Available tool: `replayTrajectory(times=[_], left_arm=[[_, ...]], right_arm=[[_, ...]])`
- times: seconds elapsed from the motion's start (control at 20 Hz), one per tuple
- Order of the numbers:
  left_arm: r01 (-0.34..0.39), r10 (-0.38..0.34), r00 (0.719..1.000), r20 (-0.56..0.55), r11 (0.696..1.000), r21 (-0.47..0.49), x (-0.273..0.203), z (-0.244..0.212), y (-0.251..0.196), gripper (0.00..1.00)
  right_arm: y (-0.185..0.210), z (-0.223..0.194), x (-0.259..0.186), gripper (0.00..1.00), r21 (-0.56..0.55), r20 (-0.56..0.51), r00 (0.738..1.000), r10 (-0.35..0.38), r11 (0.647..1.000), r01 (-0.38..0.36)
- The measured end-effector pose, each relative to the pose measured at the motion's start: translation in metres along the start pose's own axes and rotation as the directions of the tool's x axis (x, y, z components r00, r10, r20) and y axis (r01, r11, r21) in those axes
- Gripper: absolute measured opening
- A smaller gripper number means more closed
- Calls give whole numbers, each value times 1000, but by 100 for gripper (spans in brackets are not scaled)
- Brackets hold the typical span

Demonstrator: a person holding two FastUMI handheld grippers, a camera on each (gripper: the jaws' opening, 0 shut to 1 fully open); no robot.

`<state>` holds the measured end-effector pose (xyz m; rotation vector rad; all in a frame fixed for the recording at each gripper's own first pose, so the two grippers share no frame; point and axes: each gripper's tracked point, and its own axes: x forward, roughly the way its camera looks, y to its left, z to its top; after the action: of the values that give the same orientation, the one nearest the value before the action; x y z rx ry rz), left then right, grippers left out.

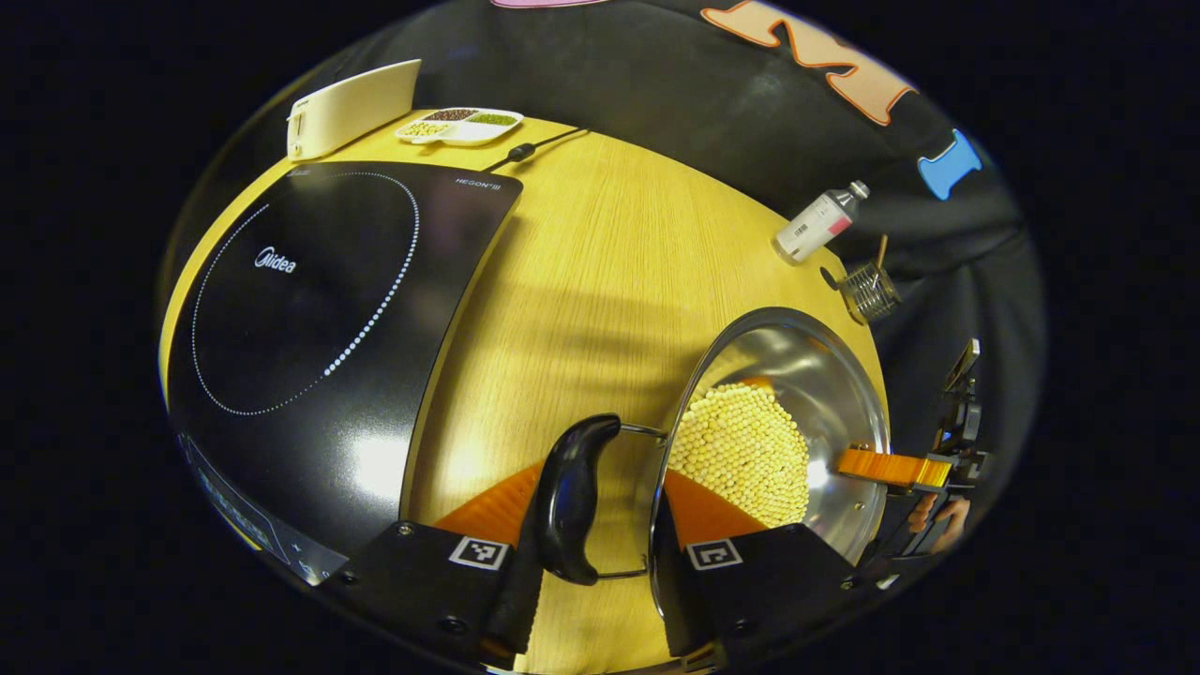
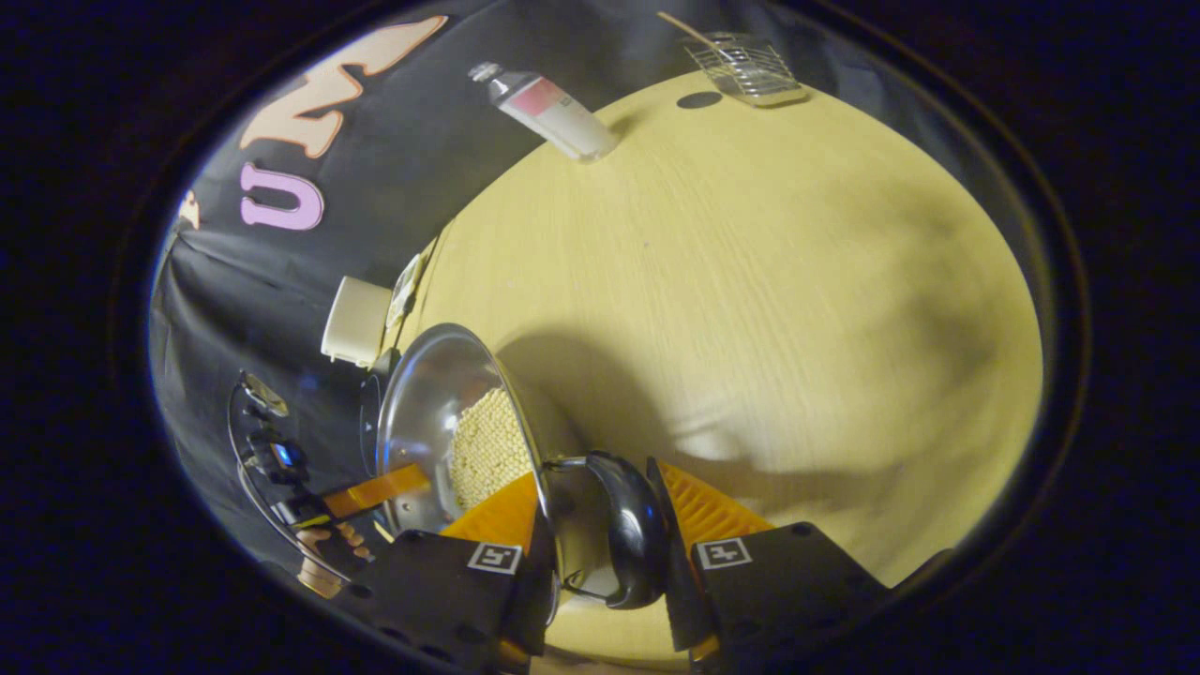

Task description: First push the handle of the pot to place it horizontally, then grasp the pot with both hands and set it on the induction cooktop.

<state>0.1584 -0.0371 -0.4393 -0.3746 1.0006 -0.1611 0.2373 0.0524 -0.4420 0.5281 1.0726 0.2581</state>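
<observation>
1. Steel pot [image 1: 787, 403] with pale beans sits on the tabletop [image 1: 581, 281], right of the induction cooktop [image 1: 319, 309] and apart from it.
2. Left gripper [image 1: 600, 511]: fingers straddle the near black handle [image 1: 572, 497], gaps visible, not clamped.
3. Right gripper [image 2: 600, 516]: fingers flank the opposite handle [image 2: 623, 525]; contact unclear.
4. Handles lie on opposite sides; the lift should travel left towards the cooktop.
</observation>
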Motion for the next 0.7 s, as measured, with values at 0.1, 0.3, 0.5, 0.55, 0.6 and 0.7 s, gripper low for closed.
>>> replayTrajectory(times=[0.1,0.3,0.5,0.55,0.6,0.7], left_arm=[[0,0,1000,-9,1000,-1,-7,-6,-3,54],[7,-7,1000,7,1000,20,-23,-8,-11,57],[5,-5,1000,-14,999,50,-46,-5,-20,54],[8,-7,1000,-14,998,65,-52,-3,-23,54],[11,-10,1000,-10,997,82,-57,0,-26,54],[19,-19,1000,2,993,117,-66,8,-31,54]], right_arm=[[-2,-6,-7,46,0,-6,1000,-6,1000,6],[1,-12,-26,53,-1,5,1000,6,1000,-6],[7,-24,-50,46,41,9,1000,10,999,-10],[9,-26,-56,53,58,14,1000,12,998,-13],[11,-29,-62,53,74,20,1000,13,997,-15],[16,-33,-73,53,101,32,999,14,995,-18]])
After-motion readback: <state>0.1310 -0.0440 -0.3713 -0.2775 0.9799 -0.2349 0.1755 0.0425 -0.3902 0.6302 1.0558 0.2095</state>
